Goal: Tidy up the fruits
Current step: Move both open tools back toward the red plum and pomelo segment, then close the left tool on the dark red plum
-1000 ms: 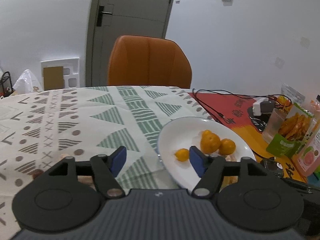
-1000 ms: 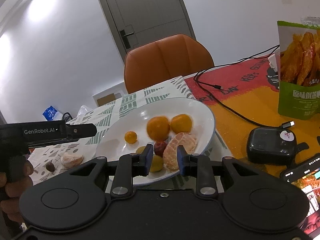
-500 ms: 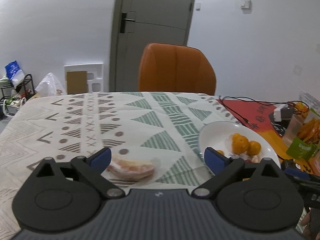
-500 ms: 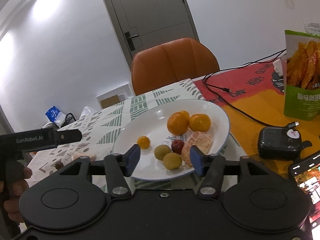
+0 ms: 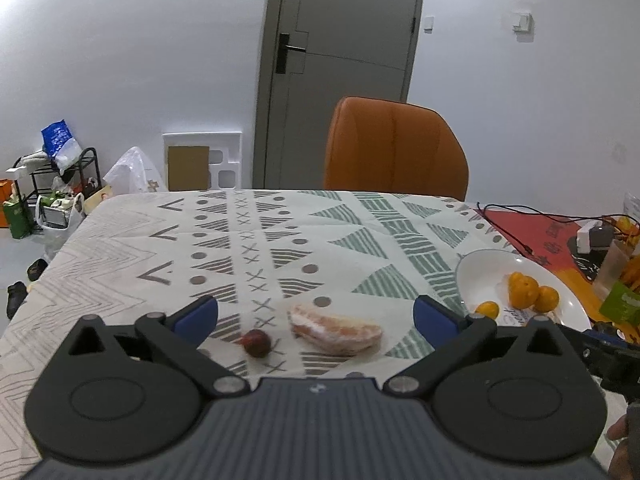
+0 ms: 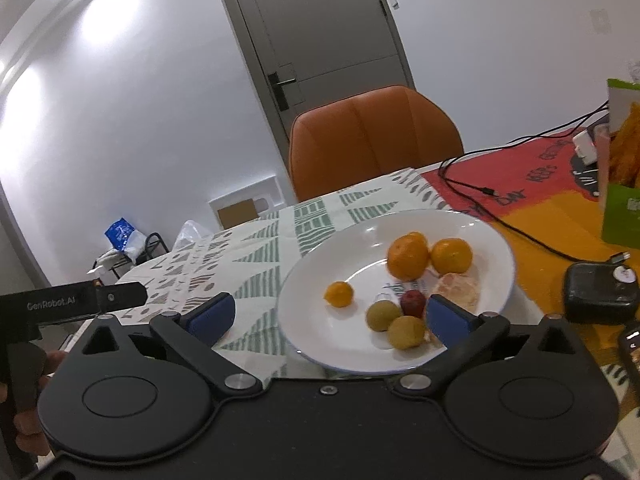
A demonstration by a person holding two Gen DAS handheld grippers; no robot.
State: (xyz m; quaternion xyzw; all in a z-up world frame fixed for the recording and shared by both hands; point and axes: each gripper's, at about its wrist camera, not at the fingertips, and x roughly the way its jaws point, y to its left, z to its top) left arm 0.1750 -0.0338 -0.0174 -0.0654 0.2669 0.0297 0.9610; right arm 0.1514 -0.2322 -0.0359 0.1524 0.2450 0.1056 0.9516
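A peeled orange half (image 5: 336, 330) and a small dark red fruit (image 5: 257, 343) lie on the patterned tablecloth (image 5: 240, 248), between the wide-open jaws of my left gripper (image 5: 316, 318), which is empty. A white plate (image 6: 304, 300) holds two oranges (image 6: 408, 258), a kumquat (image 6: 338, 294), two yellow-green fruits (image 6: 384, 316), a red fruit (image 6: 413, 302) and a peeled orange piece (image 6: 458, 290). My right gripper (image 6: 330, 318) is open and empty over the plate's near edge. The plate also shows in the left wrist view (image 5: 480, 276).
An orange chair (image 5: 394, 148) stands at the table's far side. A red-orange mat (image 6: 540, 184) with black cables (image 6: 500, 216), a black device (image 6: 598, 292), a phone (image 6: 632, 344) and a green snack bag (image 6: 624, 160) lie right of the plate.
My left gripper swung left away from the plate and opened wider over the peeled orange half and red fruit. My right gripper released the peeled orange piece onto the plate and opened wide.
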